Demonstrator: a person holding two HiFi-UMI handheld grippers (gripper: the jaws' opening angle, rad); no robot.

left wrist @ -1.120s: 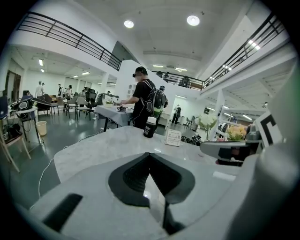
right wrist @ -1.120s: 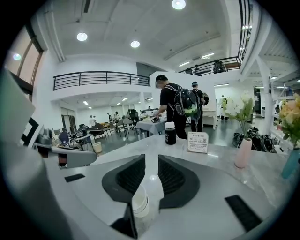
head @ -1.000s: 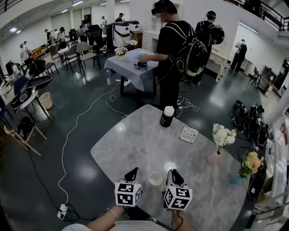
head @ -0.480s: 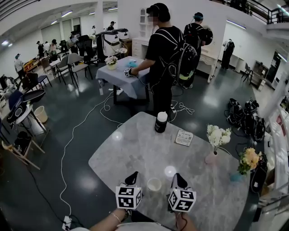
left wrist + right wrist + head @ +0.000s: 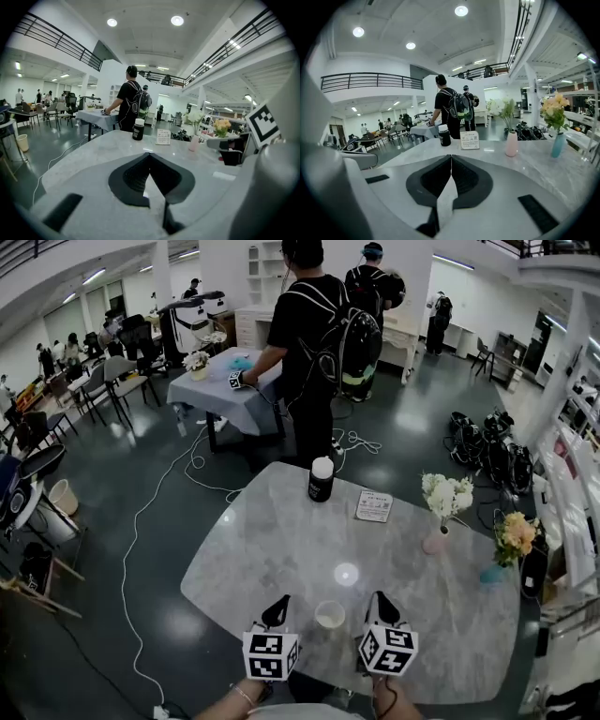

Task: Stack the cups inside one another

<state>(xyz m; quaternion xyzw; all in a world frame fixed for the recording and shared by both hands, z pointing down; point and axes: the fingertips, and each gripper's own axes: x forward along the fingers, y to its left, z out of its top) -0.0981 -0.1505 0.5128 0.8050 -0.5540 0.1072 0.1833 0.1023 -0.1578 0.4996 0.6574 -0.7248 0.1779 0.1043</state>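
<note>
At the near edge of the grey marble table (image 5: pixel 281 549), we hold our 2 tools side by side, 1 on each side of a white cup (image 5: pixel 329 614). Our left gripper (image 5: pixel 149 155) is clenched, its 2 dark jaws meeting at the tips with nothing between them. Our right gripper (image 5: pixel 451 157) is clenched the same way and also grasps nothing. Neither tool touches the cup, which stands upright on the table between them with its open mouth up. From above it reads as 1 cup; whether another sits nested inside it we cannot tell. Farther along the table stand a black bottle (image 5: pixel 321 480) with a white cap, a small printed card (image 5: pixel 374 506), a pink vase (image 5: pixel 435 542) of white flowers and, near the right edge, a blue vase (image 5: pixel 492 573) of orange flowers.
</note>
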